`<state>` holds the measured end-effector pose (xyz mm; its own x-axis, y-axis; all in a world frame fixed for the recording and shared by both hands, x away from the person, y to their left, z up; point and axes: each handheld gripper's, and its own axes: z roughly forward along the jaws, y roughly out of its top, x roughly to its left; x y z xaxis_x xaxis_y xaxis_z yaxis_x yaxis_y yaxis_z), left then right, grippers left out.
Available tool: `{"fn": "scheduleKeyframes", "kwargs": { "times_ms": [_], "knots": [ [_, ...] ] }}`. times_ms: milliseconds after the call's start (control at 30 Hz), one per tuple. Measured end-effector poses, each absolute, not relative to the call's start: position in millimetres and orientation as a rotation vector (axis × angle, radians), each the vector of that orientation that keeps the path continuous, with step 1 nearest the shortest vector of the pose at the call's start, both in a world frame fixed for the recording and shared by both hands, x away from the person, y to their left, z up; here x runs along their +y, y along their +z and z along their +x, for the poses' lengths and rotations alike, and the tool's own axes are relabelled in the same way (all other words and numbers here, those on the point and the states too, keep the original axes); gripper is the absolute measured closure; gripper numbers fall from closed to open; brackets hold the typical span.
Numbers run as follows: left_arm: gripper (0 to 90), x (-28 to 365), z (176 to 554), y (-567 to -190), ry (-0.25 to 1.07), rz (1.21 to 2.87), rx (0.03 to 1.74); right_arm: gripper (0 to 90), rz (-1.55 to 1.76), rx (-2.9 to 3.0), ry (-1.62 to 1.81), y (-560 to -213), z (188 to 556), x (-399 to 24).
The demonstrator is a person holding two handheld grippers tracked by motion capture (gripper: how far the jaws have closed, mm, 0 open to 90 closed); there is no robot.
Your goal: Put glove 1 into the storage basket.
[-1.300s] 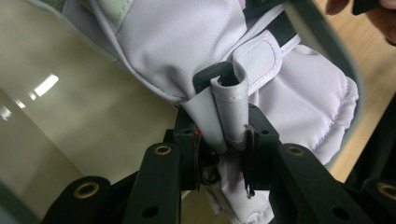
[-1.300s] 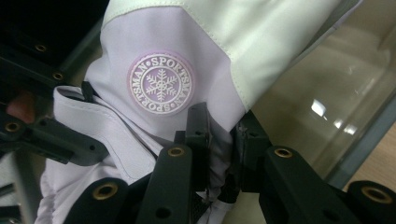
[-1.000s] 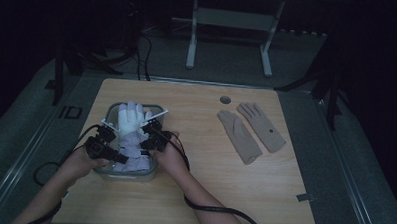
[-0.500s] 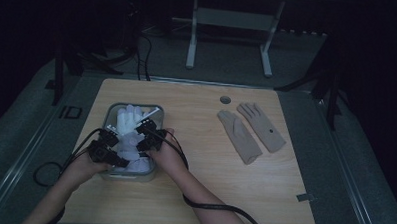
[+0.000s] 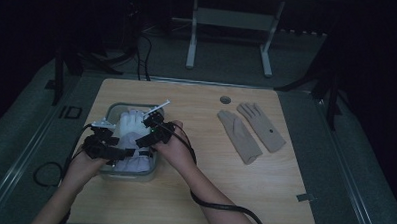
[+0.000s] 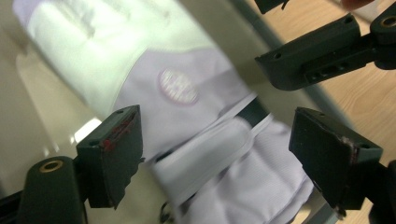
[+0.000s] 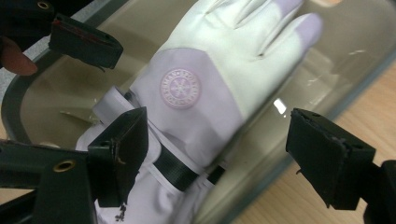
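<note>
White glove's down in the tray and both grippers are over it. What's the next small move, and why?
Probably lift both grippers clear of the tray. The white glove lies flat in it, and the jaws of the left gripper and right gripper have just been opening and stand apart above the cuff, pressing nothing. The beige gloves wait on the table, likely next.

The left gripper (image 6: 215,163), fingers just spread apart, hangs over the white glove (image 6: 154,88) in the tray (image 6: 42,121).

1 white glove (image 5: 131,131) in 1 grey tray (image 5: 112,110) (lying flat), 2 tan gloves (image 5: 252,131) on 1 wooden table (image 5: 264,189), 2 grippers.
</note>
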<state>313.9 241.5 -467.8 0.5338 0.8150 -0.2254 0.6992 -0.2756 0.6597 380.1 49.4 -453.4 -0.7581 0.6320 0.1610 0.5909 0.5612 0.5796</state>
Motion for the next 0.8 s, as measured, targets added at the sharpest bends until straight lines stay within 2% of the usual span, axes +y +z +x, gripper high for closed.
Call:
{"fn": "scheduleKeyframes", "kwargs": {
  "times_ms": [133, 300, 400, 800],
  "knots": [
    [17.1, 230.8, 314.5, -464.3, 0.177, 2.010, 1.201, 18.4, 1.026, 2.680, 0.999, -448.4, 380.9, 35.5],
    [13.3, 212.0, 311.7, -460.0, 0.236, 1.998, 1.174, 16.1, 1.037, 2.638, 1.020, -444.8, 382.0, 15.8],
    [1.2, 201.2, 312.5, -460.8, 0.179, 1.980, 1.125, 15.4, 1.053, 2.615, 1.029, -441.9, 382.8, 2.3],
    [1.1, 146.1, 307.1, -463.2, 0.184, 1.978, 0.968, 15.2, 1.112, 2.567, 1.026, -441.8, 380.7, -47.3]
  ]
}}
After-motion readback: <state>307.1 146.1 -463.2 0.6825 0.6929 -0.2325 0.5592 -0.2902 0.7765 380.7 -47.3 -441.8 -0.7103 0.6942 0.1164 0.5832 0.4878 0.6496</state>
